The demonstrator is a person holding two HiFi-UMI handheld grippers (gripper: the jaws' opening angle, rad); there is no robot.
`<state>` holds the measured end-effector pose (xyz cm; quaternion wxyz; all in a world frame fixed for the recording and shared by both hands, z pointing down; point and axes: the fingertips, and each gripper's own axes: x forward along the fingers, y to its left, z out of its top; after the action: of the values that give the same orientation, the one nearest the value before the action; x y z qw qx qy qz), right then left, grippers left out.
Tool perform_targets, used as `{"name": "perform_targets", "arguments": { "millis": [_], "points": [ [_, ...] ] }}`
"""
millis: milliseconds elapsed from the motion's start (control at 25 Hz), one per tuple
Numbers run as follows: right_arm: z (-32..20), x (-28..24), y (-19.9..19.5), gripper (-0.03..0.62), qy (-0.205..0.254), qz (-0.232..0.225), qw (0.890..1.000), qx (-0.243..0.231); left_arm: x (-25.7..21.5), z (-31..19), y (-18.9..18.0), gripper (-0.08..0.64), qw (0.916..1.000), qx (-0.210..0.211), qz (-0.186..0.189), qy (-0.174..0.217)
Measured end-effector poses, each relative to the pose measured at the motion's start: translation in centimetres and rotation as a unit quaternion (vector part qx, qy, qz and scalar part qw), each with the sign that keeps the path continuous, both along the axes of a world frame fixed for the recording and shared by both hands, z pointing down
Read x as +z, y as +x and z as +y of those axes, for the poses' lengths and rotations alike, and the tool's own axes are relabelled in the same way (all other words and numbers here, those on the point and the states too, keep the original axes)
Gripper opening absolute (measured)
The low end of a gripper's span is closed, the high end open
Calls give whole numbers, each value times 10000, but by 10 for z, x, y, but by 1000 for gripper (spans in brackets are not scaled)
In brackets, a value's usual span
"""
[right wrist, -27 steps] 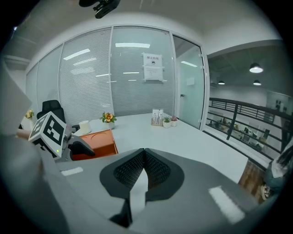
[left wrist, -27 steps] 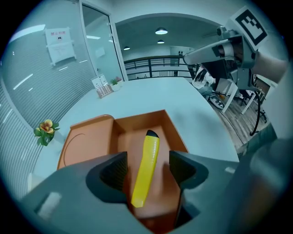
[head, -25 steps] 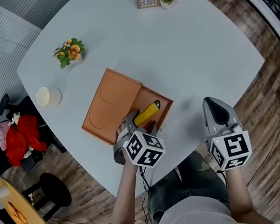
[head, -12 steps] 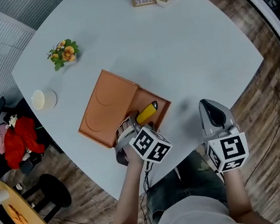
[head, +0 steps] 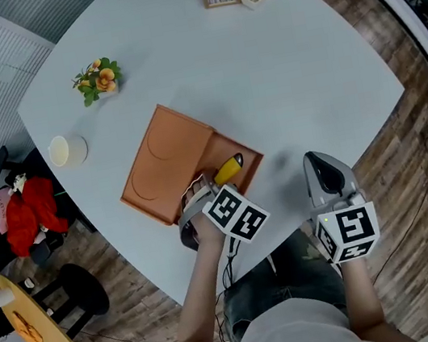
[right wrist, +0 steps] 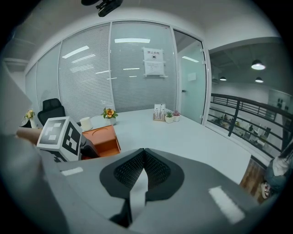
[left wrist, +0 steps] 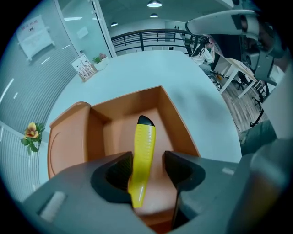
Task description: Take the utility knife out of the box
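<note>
Left gripper [left wrist: 147,158] jaws apart, straddling yellow utility knife [left wrist: 143,137] inside orange box [left wrist: 95,133], frame centre. Right gripper [right wrist: 144,157] closed, empty, lower right.

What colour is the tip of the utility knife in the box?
Black, on the yellow utility knife; clearest in the left gripper view.

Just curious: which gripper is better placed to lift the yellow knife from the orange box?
Left: the left gripper's open jaws straddle the utility knife in the box; the right gripper is shut, off to the side.
</note>
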<state>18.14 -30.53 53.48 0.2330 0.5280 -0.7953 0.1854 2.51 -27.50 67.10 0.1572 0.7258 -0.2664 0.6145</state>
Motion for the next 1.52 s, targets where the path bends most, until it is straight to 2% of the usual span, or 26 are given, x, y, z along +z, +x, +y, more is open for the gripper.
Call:
{"name": "perform_targets", "arguments": {
  "millis": [280,800,1040,1240,1520],
  "points": [
    [0,-1,-4,25,-14,-4,10000,-6,2,4,4,170,9989,-120,188,-410],
    [4,-8,-10,25,77,-4,10000,-35,2,7,4,138,9981,-375,348,-330],
    [4,-21,-10,25,241,14,9997,-64,-18,-1,-2,135,9974,-566,437,61],
    [4,-37,-15,25,461,22,9988,-135,-47,-4,-11,135,9937,-821,600,469],
    [-2,-67,-25,25,819,-11,9963,-248,-98,-12,-29,135,9807,-1260,831,1241]
  ]
}}
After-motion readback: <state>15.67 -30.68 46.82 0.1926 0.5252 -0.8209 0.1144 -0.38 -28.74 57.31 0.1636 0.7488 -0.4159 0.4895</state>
